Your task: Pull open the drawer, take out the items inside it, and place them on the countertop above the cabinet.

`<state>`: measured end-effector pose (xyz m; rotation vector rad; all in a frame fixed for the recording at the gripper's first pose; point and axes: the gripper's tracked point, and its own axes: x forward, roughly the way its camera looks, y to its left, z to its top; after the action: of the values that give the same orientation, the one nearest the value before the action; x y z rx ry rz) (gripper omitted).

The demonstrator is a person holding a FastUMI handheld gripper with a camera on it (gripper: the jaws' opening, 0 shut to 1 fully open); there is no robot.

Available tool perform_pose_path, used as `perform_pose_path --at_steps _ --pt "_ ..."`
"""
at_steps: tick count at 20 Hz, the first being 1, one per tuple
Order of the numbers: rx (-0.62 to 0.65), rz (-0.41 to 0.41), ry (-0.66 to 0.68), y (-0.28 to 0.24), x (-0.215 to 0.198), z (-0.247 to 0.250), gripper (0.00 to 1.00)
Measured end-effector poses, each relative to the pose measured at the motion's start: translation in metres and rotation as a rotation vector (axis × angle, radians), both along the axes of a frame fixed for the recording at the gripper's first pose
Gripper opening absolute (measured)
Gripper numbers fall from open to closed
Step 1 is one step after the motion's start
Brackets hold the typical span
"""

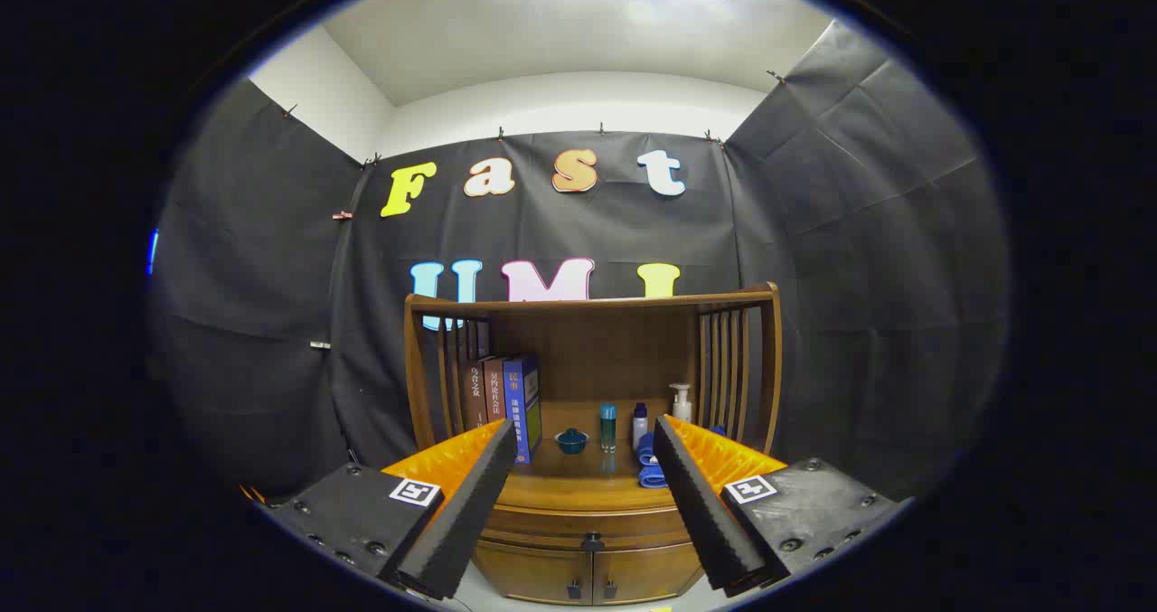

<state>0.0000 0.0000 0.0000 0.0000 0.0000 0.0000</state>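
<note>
- Your claw (578, 494) is released: its two fingers stand wide apart and hold nothing. The cabinet shows through the gap between them.
- Just beyond the fingertips, low in the gap, sits the drawer (587, 523). It looks fully closed, its front flush with the cabinet (542, 576), so I judge the pull-open step not yet begun. You are at the approach.
- The drawer's small dark knob (592, 542) sits centred on its lower edge, roughly midway between your fingers. That is your target.
- Below the drawer, two cabinet doors (587, 578) with small dark pulls. Leave them; they are not part of the job.
- What lies inside the drawer is hidden. You cannot plan that grasp until it is open.
- Above the drawer, the tabletop (578, 485), where the items must go. It is already busy: a small dark bowl (571, 440), a teal-capped bottle (608, 427), a second bottle (640, 424) just beside it, a pump bottle (681, 402) farther back, and folded blue cloth (649, 467) by your right finger.
- Books (506, 400) stand upright at the left end, against the slatted side.
- Next move, as I read it: drop lower, close in level with the knob, narrow the fingers around it, clench, then draw straight back.
- Bare wood shows in front of the bowl. Judge that the likeliest landing spot.
</note>
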Motion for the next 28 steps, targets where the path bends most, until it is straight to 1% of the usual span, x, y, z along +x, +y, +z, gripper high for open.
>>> perform_pose_path --at_steps 23,28 --pt "-0.002 0.0 0.031 0.003 -0.005 -0.006 0.98" --pt "0.001 -0.005 0.044 0.003 0.002 -0.012 0.98"
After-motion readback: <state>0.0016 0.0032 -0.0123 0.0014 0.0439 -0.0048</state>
